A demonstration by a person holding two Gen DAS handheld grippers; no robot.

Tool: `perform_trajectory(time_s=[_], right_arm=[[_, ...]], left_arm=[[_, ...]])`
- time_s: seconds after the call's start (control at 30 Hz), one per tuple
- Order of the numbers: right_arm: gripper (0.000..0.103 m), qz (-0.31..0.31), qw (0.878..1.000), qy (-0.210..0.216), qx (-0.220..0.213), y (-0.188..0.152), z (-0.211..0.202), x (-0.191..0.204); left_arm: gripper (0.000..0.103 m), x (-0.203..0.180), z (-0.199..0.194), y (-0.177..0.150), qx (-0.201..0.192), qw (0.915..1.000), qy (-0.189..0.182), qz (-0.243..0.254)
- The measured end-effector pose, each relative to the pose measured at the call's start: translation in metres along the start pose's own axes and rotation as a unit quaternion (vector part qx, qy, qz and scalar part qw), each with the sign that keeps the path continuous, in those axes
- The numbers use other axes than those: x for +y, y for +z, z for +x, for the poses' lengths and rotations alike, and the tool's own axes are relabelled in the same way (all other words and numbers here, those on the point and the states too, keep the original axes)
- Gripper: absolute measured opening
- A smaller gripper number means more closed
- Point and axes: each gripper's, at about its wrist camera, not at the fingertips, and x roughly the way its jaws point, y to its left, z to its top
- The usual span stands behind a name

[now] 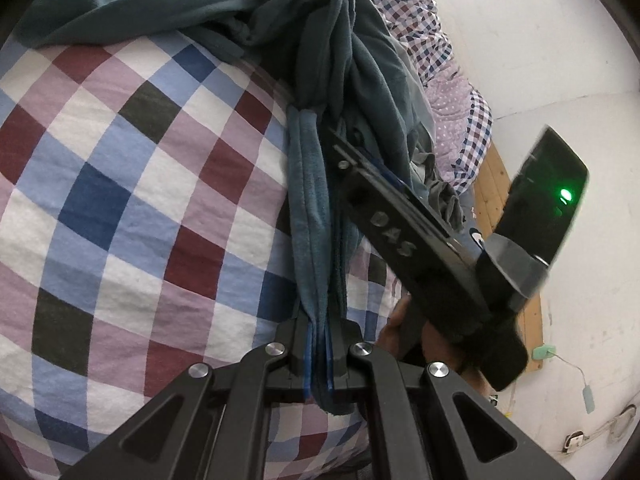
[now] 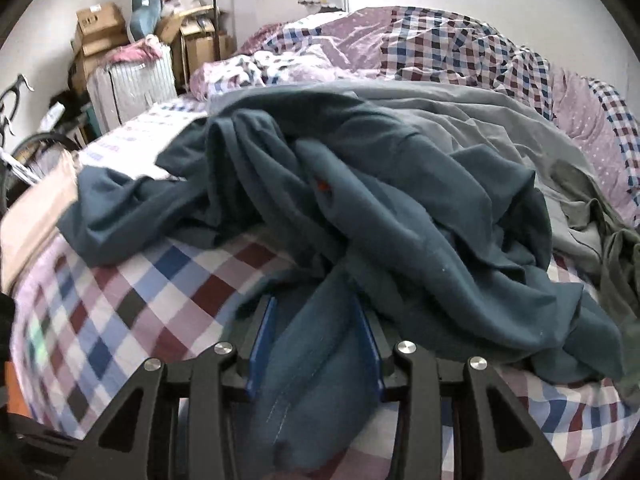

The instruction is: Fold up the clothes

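A dark teal garment (image 1: 328, 40) lies crumpled on the checked bed sheet (image 1: 120, 200). My left gripper (image 1: 320, 328) is shut on a bunched strip of it that runs straight up from the pads. Just to the right, a hand (image 1: 400, 332) holds my right gripper (image 1: 356, 160), which points into the same hanging folds. In the right wrist view the teal garment (image 2: 400, 200) is heaped ahead. A flat band of it lies between the blue pads (image 2: 264, 336) of my right gripper (image 2: 316, 316). Those jaws stand partly apart and the cloth looks unsqueezed.
A grey garment (image 2: 500, 128) and an olive one (image 2: 616, 264) lie behind and right of the teal heap. A rumpled checked duvet (image 2: 440, 40) fills the bed's far end. Boxes and a suitcase (image 2: 132, 76) stand at the far left, with a bicycle (image 2: 24, 160) beside them.
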Motion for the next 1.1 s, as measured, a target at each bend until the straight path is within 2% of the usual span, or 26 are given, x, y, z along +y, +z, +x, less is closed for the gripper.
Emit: perform_trajectory(time_s=[0.03, 0.1, 0.2, 0.33, 0.5, 0.67, 0.77, 0.9, 1.0, 1.1], right_arm=[[0.036, 0.003, 1.000, -0.002, 0.000, 0.000, 0.001, -0.002], [0.004, 0.023, 1.000, 0.005, -0.003, -0.001, 0.001, -0.012], [0.003, 0.063, 0.998, 0.023, -0.010, -0.001, -0.003, -0.033], [0.002, 0.117, 0.991, 0.047, -0.045, -0.003, -0.028, -0.059], [0.002, 0.153, 0.981, 0.057, -0.107, -0.007, -0.087, -0.082], [0.002, 0.186, 0.968, 0.066, -0.158, -0.024, -0.151, -0.086], [0.001, 0.190, 0.966, 0.072, -0.158, -0.049, -0.177, -0.074], [0.000, 0.178, 0.973, 0.078, -0.120, -0.089, -0.193, -0.051], [0.001, 0.142, 0.984, 0.069, -0.084, -0.111, -0.193, -0.035], [0.003, 0.123, 0.988, 0.049, -0.076, -0.118, -0.193, -0.032]], left_arm=[[0.003, -0.001, 0.000, 0.000, 0.000, 1.0000, 0.001, 0.002], [0.003, -0.002, 0.000, 0.000, -0.002, 1.0000, 0.003, 0.005], [0.002, -0.001, -0.001, 0.005, -0.011, 0.9999, -0.003, 0.007], [0.002, 0.006, -0.026, 0.003, -0.039, 0.9990, -0.019, 0.013], [0.001, 0.011, -0.047, 0.009, -0.079, 0.9954, -0.054, -0.006], [0.001, 0.014, -0.058, 0.008, -0.097, 0.9905, -0.095, -0.021], [0.001, 0.016, -0.065, 0.007, -0.109, 0.9883, -0.105, -0.022], [0.001, 0.024, -0.080, 0.008, -0.128, 0.9847, -0.114, -0.031], [0.001, 0.030, -0.095, 0.003, -0.143, 0.9834, -0.108, -0.029], [0.001, 0.036, -0.110, -0.003, -0.156, 0.9826, -0.097, -0.026]])
